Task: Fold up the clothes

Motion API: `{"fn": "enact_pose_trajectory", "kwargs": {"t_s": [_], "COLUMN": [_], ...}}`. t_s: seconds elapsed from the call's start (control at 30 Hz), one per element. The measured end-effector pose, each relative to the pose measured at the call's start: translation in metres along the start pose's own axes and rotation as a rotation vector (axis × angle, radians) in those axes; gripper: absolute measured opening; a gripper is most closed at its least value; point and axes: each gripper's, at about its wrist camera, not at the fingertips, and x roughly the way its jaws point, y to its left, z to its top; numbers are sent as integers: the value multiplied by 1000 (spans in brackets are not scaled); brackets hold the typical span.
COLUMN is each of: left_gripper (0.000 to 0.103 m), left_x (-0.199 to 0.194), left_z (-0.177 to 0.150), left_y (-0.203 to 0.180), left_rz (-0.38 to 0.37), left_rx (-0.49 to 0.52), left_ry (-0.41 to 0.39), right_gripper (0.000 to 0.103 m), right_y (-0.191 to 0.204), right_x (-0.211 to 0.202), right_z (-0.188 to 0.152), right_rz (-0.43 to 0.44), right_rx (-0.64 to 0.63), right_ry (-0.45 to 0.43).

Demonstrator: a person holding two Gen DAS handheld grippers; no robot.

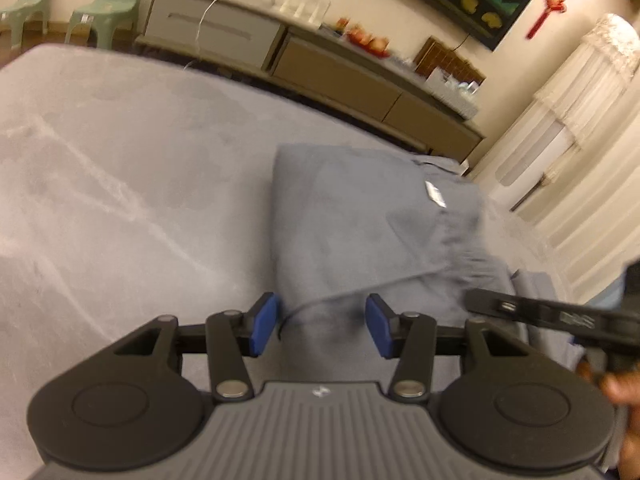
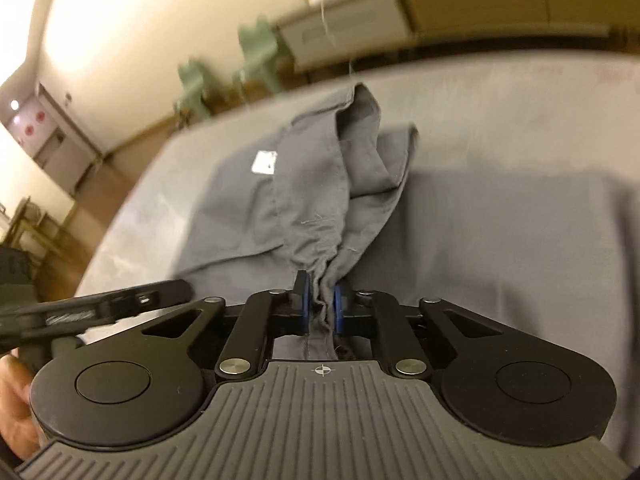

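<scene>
A grey garment with a small white label lies partly folded on a grey bed cover. In the left wrist view my left gripper stands open over the garment's near edge, its blue pads apart with cloth between them, not pressed. In the right wrist view my right gripper is shut on a gathered bunch of the grey garment, which rises in a lifted ridge away from the jaws. The other gripper's black body shows at the left.
A long low cabinet with small items on top runs along the far wall. Two green chairs stand beyond the bed's far left corner. White curtains hang at the right. A person's hand shows at the right edge.
</scene>
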Motion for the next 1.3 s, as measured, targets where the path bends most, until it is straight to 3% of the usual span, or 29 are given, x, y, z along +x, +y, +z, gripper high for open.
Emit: {"fn": "enact_pose_trajectory", "kwargs": {"t_s": [0.07,0.13,0.3,0.37,0.4,0.43,0.47,0.57,0.63,0.7,0.8,0.93,1.03,1.17,1.23,1.3], "left_gripper": [48,48,50,49,47,47,47,47,48,48,45,42,41,47,47,48], "left_x": [-2,5,31,28,23,16,7,-9,7,38,93,115,99,38,10,7], "left_z": [-1,-6,-22,-20,-18,-15,-11,1,9,14,16,24,21,-14,-47,-76], "left_y": [-8,-16,-32,-35,-38,-41,-44,-59,-73,-88,-94,-108,-122,-139,-143,-142], "left_rz": [-22,-36,22,26,23,16,5,-34,-39,4,133,214,274,123,64,77], "left_rx": [29,55,128,132,135,139,144,177,219,268,298,313,288,263,271,285], "left_ry": [-20,1,58,38,15,-15,-51,-131,-100,-39,41,77,69,27,28,63], "right_gripper": [8,8,9,13,22,36,38,39,36,29,25,25,28,28,28,28], "right_y": [0,-13,-40,-39,-38,-37,-36,-23,-17,-12,-13,-27,-24,-16,-17,-21], "right_x": [-24,-22,-4,-6,-10,-17,-28,-76,-97,-97,-81,-82,-94,-130,-129,-111], "right_z": [-10,-20,-32,-28,-27,-26,-27,-40,-54,-74,-108,-135,-137,-143,-149,-156], "right_rz": [-38,-108,-133,-129,-134,-145,-166,-207,-159,-106,-103,-67,-80,-27,-4,-17], "right_rx": [2,15,38,29,12,-1,-17,-109,-168,-218,-280,-277,-232,-253,-252,-238], "right_ry": [-29,5,49,62,60,48,16,-117,-138,-86,29,-31,-50,-151,-139,-73]}}
